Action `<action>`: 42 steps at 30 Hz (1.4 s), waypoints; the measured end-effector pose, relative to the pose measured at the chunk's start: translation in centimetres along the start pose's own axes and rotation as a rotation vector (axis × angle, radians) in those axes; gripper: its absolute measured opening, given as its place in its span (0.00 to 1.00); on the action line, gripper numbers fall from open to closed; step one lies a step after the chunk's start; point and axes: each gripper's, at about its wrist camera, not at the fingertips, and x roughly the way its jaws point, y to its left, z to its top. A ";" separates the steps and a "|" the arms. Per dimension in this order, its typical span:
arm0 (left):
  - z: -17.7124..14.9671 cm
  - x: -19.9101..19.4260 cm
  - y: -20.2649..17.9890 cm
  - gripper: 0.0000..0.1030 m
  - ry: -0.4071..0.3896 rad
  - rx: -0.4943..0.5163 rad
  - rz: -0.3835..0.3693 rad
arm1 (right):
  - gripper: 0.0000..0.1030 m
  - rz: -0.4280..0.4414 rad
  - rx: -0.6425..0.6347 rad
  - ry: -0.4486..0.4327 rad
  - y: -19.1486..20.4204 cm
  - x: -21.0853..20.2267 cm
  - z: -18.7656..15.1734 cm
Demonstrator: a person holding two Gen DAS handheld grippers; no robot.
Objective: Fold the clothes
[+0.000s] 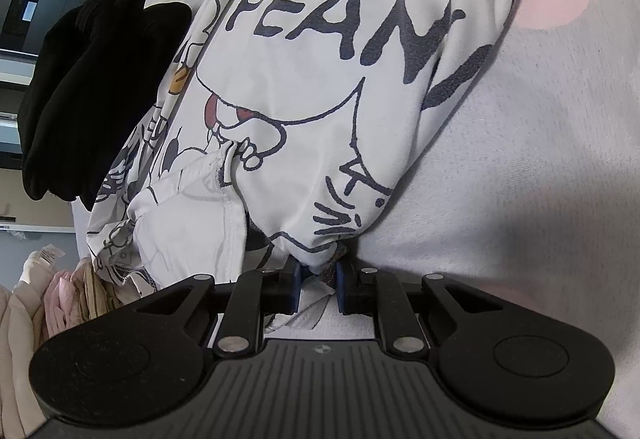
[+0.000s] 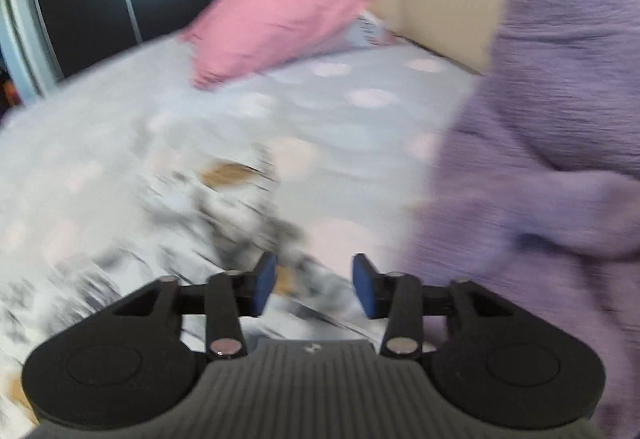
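Observation:
A white garment (image 1: pixel 320 99) with cartoon drawings and the dark letters "PEAN" lies bunched on the bed in the left wrist view. My left gripper (image 1: pixel 319 277) is shut on its near edge, and a pinch of cloth shows between the blue pads (image 1: pixel 297 279). The right wrist view is blurred. In it my right gripper (image 2: pixel 314 285) stands open just above the same printed garment (image 2: pixel 224 207), with nothing pressed between its pads (image 2: pixel 264 285).
The bed sheet (image 1: pixel 520 159) is grey with pink dots. A black garment (image 1: pixel 92 87) lies left of the printed one, above a beige and pink pile (image 1: pixel 40 311). A purple knitted garment (image 2: pixel 552 159) fills the right side. A pink pillow (image 2: pixel 272 27) lies far back.

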 end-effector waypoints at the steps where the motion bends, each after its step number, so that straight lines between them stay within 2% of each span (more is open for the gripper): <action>1: 0.0 0.0 0.0 0.13 -0.001 -0.002 0.000 | 0.53 0.026 0.012 0.001 0.8 0.8 0.4; 5: 0.0 0.0 0.1 0.13 0.000 -0.006 -0.001 | 0.53 0.011 0.061 0.030 2.7 3.9 2.3; 7: 0.1 0.0 0.1 0.12 0.003 -0.002 0.001 | 0.44 -0.009 0.077 0.069 3.3 5.4 2.9; 8: 0.1 0.1 0.1 0.12 0.004 0.001 0.003 | 0.17 -0.020 0.078 0.102 3.5 6.2 3.2; 9: 0.2 0.1 0.0 0.12 0.004 0.003 0.005 | 0.01 -0.030 0.080 0.136 3.6 7.0 3.4; 10: 0.2 0.1 0.0 0.12 0.004 0.006 0.006 | 0.03 -0.040 0.081 0.169 3.8 7.8 3.7; 12: 0.2 0.1 -0.1 0.11 0.004 0.012 0.008 | 0.02 -0.067 0.033 0.127 4.4 7.5 4.6; 18: 0.2 0.2 -0.1 0.10 0.002 0.017 0.007 | 0.02 -0.103 0.030 -0.088 6.5 6.7 9.8; 22: 0.2 0.2 -0.1 0.10 0.001 0.018 0.009 | 0.02 -0.155 0.009 -0.183 8.3 7.6 12.6; 25: 0.3 0.2 -0.2 0.10 0.003 0.020 0.014 | 0.03 -0.174 -0.012 -0.122 9.0 10.3 13.4; 28: 0.4 0.2 -0.2 0.10 0.005 0.020 0.017 | 0.09 -0.213 -0.054 -0.063 9.4 12.2 12.5; 29: 0.4 0.2 -0.2 0.09 0.004 0.021 0.018 | 0.19 -0.213 -0.065 -0.053 9.4 12.6 12.1; 30: 0.4 0.2 -0.3 0.09 0.004 0.024 0.021 | 0.37 -0.205 -0.059 -0.066 9.3 12.5 11.8; 32: 0.4 0.2 -0.5 0.09 0.002 0.034 0.029 | 0.44 -0.171 -0.061 -0.123 9.2 11.7 11.2; 35: 0.4 0.1 -0.8 0.09 0.002 0.059 0.046 | 0.43 -0.129 -0.064 -0.158 9.5 10.9 10.7; 36: 0.4 0.1 -0.8 0.09 0.004 0.061 0.047 | 0.40 -0.109 -0.071 -0.161 9.7 10.5 10.5; 38: 0.4 0.1 -0.7 0.09 0.007 0.057 0.043 | 0.37 -0.046 -0.104 -0.118 10.7 10.8 10.1; 42: 0.3 0.1 -0.5 0.09 0.006 0.048 0.033 | 0.36 0.035 -0.117 -0.011 12.8 11.7 8.4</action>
